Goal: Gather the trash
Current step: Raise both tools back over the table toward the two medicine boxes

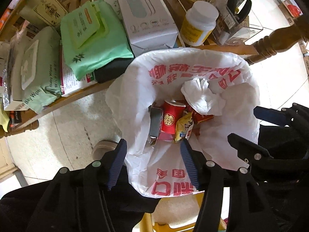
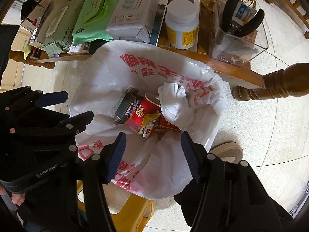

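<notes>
Left wrist view: hovering over the bag (image 1: 193, 73), left claw (image 1: 153, 161) spread wide and holding nothing; cup (image 1: 171, 118), wrapper (image 1: 183, 128), carton (image 1: 155, 122) and tissue (image 1: 200, 96) lying at the bottom, just beyond the tips, so collecting seeming mostly done. Right wrist view: right claw (image 2: 153, 154) gaping wide too, empty, poised above the same trash; remaining litter on the table (image 2: 231, 71) hard to judge among bottle (image 2: 182, 27) and wipes (image 2: 92, 17).
</notes>
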### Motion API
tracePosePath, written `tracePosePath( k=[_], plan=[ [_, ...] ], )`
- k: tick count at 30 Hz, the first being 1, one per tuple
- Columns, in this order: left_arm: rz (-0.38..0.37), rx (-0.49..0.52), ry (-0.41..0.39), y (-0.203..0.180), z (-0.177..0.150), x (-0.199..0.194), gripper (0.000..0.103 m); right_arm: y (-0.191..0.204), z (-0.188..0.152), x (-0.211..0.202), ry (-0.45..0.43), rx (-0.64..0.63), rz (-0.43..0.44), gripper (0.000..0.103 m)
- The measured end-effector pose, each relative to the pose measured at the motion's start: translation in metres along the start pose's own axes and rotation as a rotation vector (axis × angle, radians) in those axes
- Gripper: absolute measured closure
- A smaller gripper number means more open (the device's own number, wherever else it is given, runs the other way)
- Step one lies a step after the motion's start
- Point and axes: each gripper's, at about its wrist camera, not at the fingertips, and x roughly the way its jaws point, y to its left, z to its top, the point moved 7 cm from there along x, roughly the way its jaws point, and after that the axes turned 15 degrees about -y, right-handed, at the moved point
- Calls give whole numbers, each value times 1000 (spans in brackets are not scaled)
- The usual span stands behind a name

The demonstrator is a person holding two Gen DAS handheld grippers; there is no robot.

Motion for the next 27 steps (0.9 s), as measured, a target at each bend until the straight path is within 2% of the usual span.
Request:
tracePosePath(
  k=[6, 11, 14, 15, 17, 21, 27],
  plan=[
    [38, 43, -46, -2, -7, -18, 40, 4, -8, -15, -18, -6, -7, 45],
    [18, 57, -42, -4, -18, -34, 32, 15, -16, -43, -45, -44, -8, 43],
    [-10, 61, -57, -5, -22, -57, 29, 23, -18, -71, -99, -59, 11, 26],
    [-33, 55, -72, -5, -24, -70, 28, 27, -19, -85, -123, -63, 31, 22],
    [-78, 39, -103, -4, -27, -97, 23, 37, -20, -108, -149, -81, 64, 21],
    [-125, 48, -155, -3, -29, -151, 19, 63, -21, -162, -204, -165, 111, 19],
    [-114, 93, -265, 9, -1, -255, 18, 86, -8, -249, -293, -301, 152, 16]
  ],
)
